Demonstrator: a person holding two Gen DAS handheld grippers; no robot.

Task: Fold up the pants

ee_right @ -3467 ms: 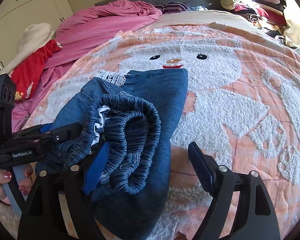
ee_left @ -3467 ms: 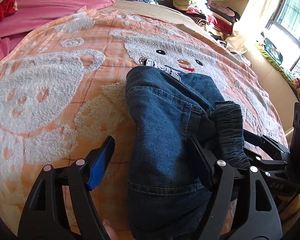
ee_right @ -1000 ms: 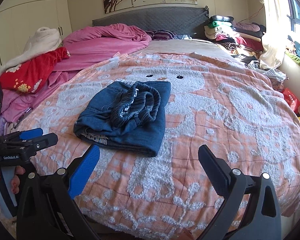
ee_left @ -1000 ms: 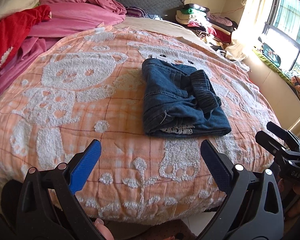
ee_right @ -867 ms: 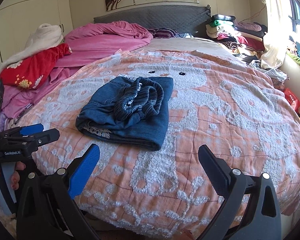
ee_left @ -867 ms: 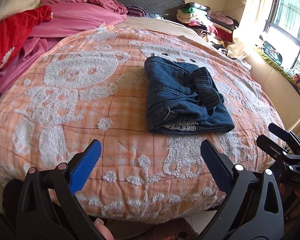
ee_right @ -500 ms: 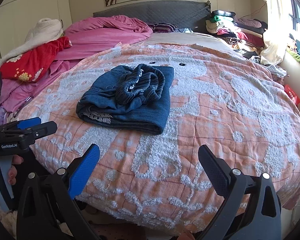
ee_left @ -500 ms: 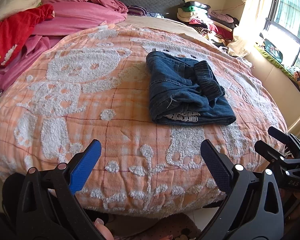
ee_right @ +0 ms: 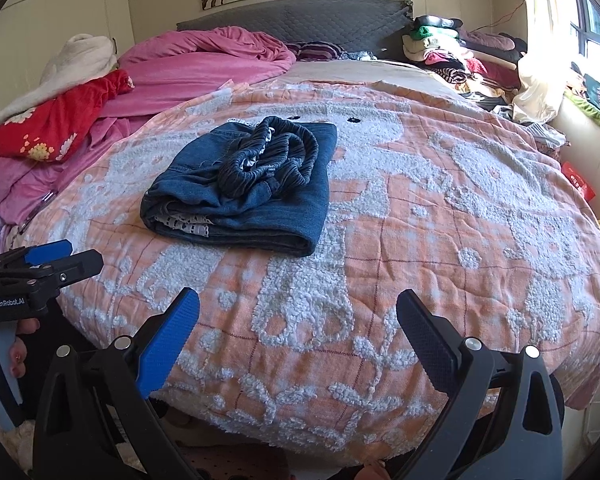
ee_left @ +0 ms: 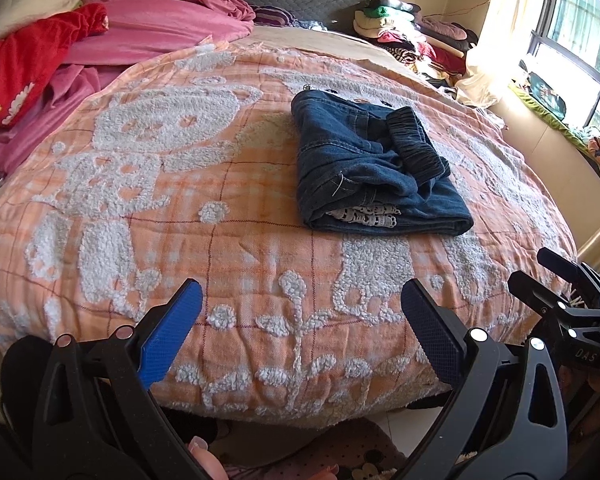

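Folded pants (ee_left: 376, 168) sit mid-bed (ee_left: 220, 240), well beyond both grippers, long axis running near-to-far. Left gripper (ee_left: 298, 334) and right gripper (ee_right: 298, 334) hang off the near edge, fingers wide apart, empty; neither clearly closer.

Folded pants (ee_left: 374, 172) lie on the blanket (ee_left: 140, 184), left gripper (ee_left: 300, 332) fingers spread.

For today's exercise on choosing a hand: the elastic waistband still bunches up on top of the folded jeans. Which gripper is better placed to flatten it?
Probably the right gripper: the waistband bunches on the jeans' right side. Both are open and clear of the bed, so the margin is slight.
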